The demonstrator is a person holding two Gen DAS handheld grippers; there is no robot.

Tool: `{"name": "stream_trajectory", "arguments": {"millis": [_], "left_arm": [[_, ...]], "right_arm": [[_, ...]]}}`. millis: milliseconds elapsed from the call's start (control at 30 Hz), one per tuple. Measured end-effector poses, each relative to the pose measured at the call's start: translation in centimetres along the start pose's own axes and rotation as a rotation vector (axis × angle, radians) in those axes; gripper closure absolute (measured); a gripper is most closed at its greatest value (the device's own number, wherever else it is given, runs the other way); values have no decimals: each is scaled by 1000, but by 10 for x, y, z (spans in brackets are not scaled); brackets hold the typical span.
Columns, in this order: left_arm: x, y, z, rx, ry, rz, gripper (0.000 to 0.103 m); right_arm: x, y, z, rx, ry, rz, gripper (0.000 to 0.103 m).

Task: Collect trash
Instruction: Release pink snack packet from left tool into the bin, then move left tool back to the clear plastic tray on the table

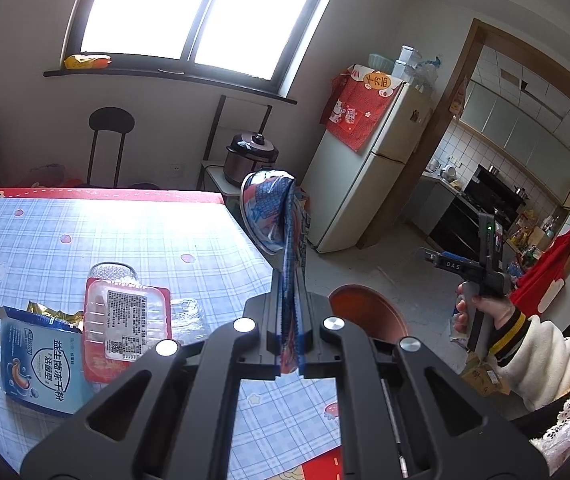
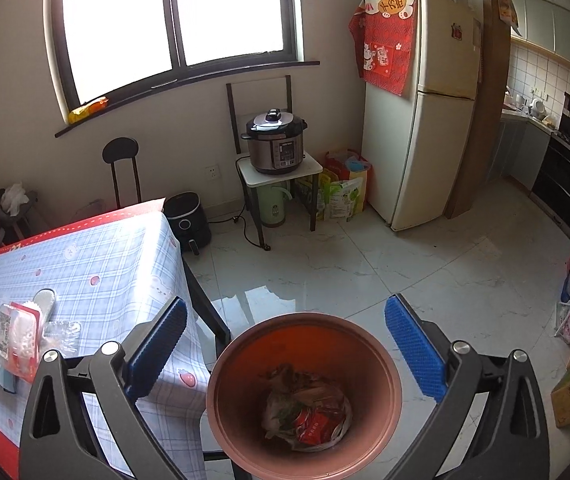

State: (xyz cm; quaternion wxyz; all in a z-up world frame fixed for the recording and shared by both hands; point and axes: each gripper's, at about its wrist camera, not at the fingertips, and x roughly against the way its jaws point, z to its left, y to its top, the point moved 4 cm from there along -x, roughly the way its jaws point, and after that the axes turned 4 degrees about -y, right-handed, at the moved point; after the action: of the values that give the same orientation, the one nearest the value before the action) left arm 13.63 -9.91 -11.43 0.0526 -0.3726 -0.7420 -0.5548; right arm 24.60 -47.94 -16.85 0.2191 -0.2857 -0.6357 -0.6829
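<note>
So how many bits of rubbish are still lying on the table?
4 that I can make out, clustered near one edge: a blue powder box, a gold wrapper behind it, a red-rimmed plastic tray and a clear plastic container beside that. More may be hidden underneath.

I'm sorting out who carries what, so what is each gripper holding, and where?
The left gripper pinches a blue and red wrapper by its lower end. The right gripper is open and empty above the bin.

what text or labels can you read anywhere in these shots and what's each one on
"益生菌冻干粉" on the blue pouch on the table.
"DAS" on the right gripper.
Large characters on the red cloth over the fridge: not clearly readable.
Fine print on the clear tray label: too small.
Wrapper in the left gripper: print unreadable.
</note>
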Motion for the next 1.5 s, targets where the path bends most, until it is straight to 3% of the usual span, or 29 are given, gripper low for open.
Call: {"name": "stream_trajectory", "arguments": {"millis": [333,633,900,933,967,1033,1133,1367,1500], "left_arm": [[-63,18,-49,-110,-125,73,94],[-155,23,-139,-247,-316,188,94],[-227,17,-212,-332,-398,270,94],[-233,16,-221,-362,-393,274,89],[-236,15,-229,-403,-374,263,66],[-235,18,-238,-445,-357,211,36],[-228,28,-239,-436,-352,166,23],[-192,47,-209,-406,-273,92,7],[-163,53,-180,-385,-196,63,6]], "right_arm": [[57,-21,-40,-108,-27,-56,5],[92,-59,-94,-167,-139,-49,5],[100,-87,-135,-248,-204,-20,5],[101,-89,-137,-252,-210,-18,5],[102,-91,-139,-255,-215,-15,5],[105,-95,-143,-259,-222,-13,5],[108,-97,-144,-261,-228,-11,5],[118,-86,-134,-249,-212,-38,5],[120,-81,-115,-216,-185,-45,5]]}}
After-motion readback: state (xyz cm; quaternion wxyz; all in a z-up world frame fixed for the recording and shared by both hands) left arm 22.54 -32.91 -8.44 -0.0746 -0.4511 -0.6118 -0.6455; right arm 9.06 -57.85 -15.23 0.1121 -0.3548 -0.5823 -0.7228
